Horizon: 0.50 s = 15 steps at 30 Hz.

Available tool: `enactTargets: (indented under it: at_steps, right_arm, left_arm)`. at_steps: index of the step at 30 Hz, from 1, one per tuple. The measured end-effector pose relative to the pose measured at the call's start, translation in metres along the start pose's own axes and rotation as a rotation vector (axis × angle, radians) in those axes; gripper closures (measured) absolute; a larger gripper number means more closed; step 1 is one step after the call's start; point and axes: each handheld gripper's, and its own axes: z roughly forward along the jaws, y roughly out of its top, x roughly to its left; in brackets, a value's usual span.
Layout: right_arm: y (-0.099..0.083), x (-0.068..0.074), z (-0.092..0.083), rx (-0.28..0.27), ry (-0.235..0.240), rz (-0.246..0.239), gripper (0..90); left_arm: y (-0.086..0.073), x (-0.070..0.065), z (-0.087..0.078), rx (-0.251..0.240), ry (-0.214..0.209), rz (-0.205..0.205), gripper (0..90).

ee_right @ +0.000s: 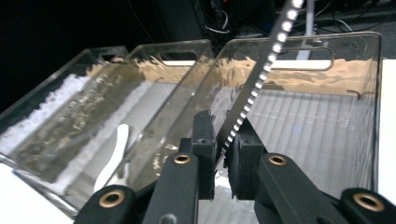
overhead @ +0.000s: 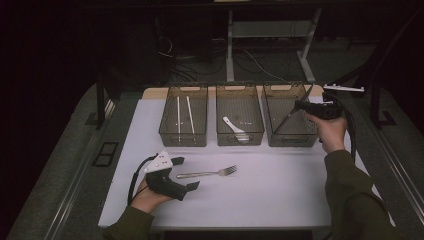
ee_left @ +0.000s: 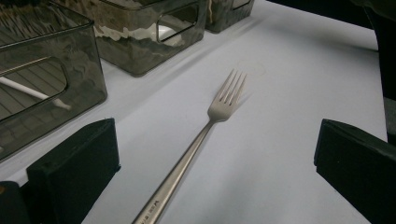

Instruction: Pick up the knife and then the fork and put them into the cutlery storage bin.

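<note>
Left hand-held gripper [overhead: 182,174]: rests on the counter [overhead: 280,190] near its front-left corner; jaws spread, nothing between the pads; the fork handle lies between them, untouched.
Left bin [overhead: 183,121]: at the counter's far edge; holds two white chopsticks [overhead: 183,115]. Sorted.
Fork [overhead: 207,173]: flat on the counter, front of the left and middle bins, tines toward the right. Judged not yet sorted.
Middle bin [overhead: 240,121]: holds a white spoon [overhead: 235,129]. Sorted.
Right bin [overhead: 290,121]: no item seen resting inside.
Knife [overhead: 296,111]: held tilted above the right bin, serrated blade rising away from the jaws. Placement judged in progress.
Right hand-held gripper [ee_right: 223,154]: pinching the knife; jaws almost pressed together.
Remaining: release knife; bin the fork.
</note>
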Motion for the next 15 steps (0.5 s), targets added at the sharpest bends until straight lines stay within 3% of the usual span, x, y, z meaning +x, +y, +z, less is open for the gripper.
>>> enactTargets:
  at_steps: [15]
  right_arm:
    - [0.005, -0.013, 0.031, 0.085, -0.083, -0.001, 74.5]
  left_arm:
    - [0.000, 0.000, 0.002, 0.005, -0.005, 0.000, 0.0]
